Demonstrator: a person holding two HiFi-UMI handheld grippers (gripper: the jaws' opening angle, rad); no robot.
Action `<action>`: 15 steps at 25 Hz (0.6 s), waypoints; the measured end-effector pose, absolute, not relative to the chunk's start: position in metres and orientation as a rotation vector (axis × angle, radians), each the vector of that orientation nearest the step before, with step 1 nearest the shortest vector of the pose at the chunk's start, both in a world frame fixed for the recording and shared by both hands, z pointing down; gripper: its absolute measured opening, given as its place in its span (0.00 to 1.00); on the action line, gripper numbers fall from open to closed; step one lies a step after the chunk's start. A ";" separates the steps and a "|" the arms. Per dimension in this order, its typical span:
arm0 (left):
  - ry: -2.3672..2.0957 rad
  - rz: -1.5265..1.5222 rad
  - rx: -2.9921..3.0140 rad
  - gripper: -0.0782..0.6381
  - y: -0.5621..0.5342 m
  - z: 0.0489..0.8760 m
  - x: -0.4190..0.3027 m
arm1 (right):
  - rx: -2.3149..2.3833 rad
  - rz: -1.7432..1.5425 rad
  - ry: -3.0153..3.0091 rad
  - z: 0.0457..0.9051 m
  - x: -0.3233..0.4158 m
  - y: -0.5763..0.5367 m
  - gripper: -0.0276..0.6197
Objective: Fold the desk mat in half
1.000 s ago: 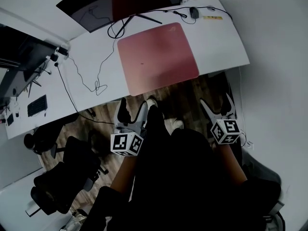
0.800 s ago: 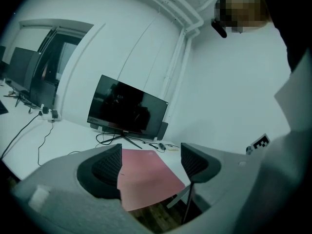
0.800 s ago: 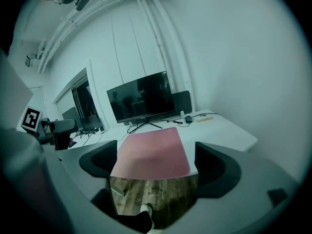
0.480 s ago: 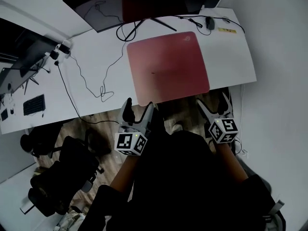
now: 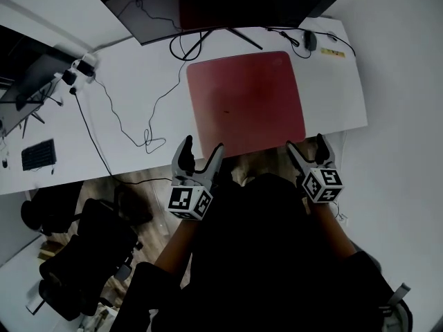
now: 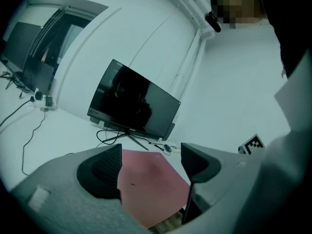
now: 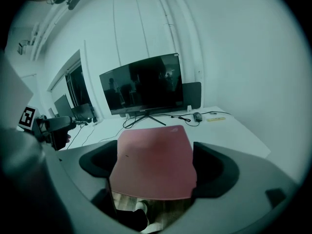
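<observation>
A red desk mat (image 5: 246,102) lies flat on the white desk (image 5: 124,95), its near edge level with the desk's front edge. It also shows between the jaws as the mat (image 6: 148,186) in the left gripper view and the mat (image 7: 155,162) in the right gripper view. My left gripper (image 5: 199,151) hovers open just short of the mat's near left corner. Near the mat's near right corner my right gripper (image 5: 306,144) is open too. Neither touches the mat, and nothing is between their fingers.
A dark monitor (image 5: 208,2) on a stand sits behind the mat, with black cables (image 5: 131,123) trailing left across the desk. A mouse (image 5: 309,41) lies at the back right. Below the desk edge is wood floor with a black chair (image 5: 83,247) at the left.
Both grippers have moved forward towards the desk's front edge. The mat now sits closer and more squarely ahead of them.
</observation>
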State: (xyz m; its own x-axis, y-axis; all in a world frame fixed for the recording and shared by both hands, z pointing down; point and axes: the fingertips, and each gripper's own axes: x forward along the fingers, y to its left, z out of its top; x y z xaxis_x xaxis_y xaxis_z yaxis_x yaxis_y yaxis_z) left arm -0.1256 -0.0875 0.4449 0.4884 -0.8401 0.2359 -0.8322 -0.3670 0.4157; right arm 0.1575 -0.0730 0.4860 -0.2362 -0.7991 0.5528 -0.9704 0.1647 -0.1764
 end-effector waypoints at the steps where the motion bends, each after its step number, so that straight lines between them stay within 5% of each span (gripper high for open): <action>1: -1.372 -0.015 2.252 0.62 -0.091 0.450 -0.128 | 1.690 0.723 -2.101 0.491 0.158 -0.074 0.78; 15: -1.499 0.062 1.821 0.62 -0.072 0.561 -0.144 | 1.656 0.954 -1.894 0.598 0.251 -0.073 0.78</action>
